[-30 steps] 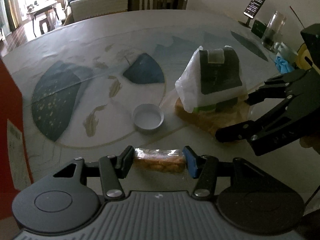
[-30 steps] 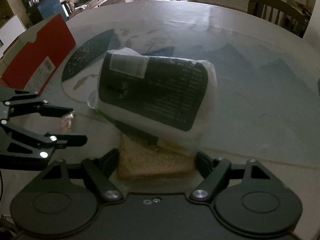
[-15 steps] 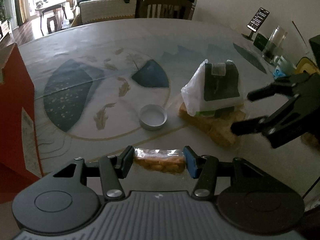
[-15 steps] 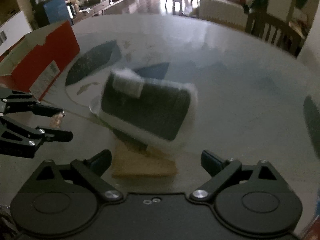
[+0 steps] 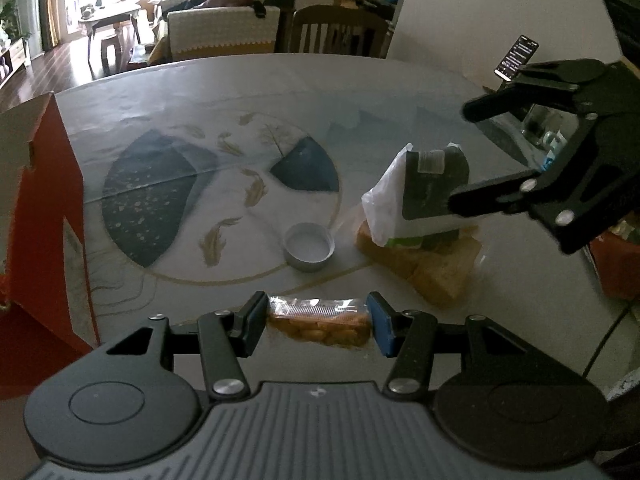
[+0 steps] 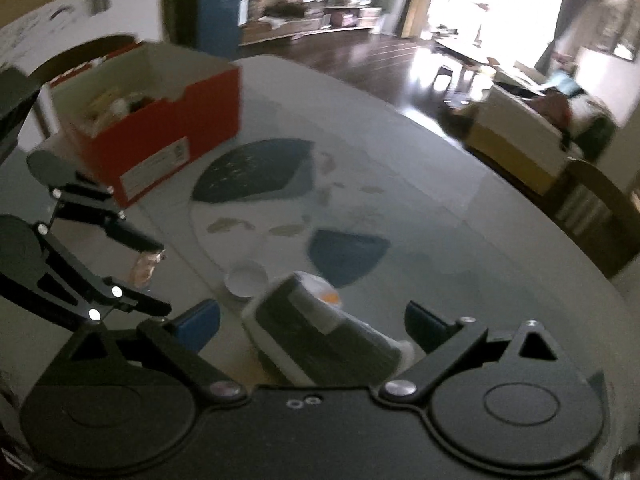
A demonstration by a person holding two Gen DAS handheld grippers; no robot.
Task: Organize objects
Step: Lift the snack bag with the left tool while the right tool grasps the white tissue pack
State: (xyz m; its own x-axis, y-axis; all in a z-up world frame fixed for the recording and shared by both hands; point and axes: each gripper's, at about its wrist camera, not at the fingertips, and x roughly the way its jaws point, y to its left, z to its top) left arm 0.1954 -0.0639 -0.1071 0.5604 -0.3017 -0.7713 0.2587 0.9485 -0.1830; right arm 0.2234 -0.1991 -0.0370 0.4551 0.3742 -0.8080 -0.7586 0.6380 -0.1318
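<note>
Right wrist view smeared by motion blur: the contents of the red box (image 6: 160,128) read only as pale and dark shapes, and the print on its label cannot be made out. The black-and-white packet (image 6: 320,344) runs under the right gripper's (image 6: 312,328) body, lower end hidden, label text illegible. In the left wrist view the red box (image 5: 44,220) is cut by the left edge, inside unseen; a finger (image 5: 492,196) of the right gripper covers part of the packet (image 5: 424,196), which hides much of the bread (image 5: 440,268) beneath. Phone screen (image 5: 516,56) too small to read
</note>
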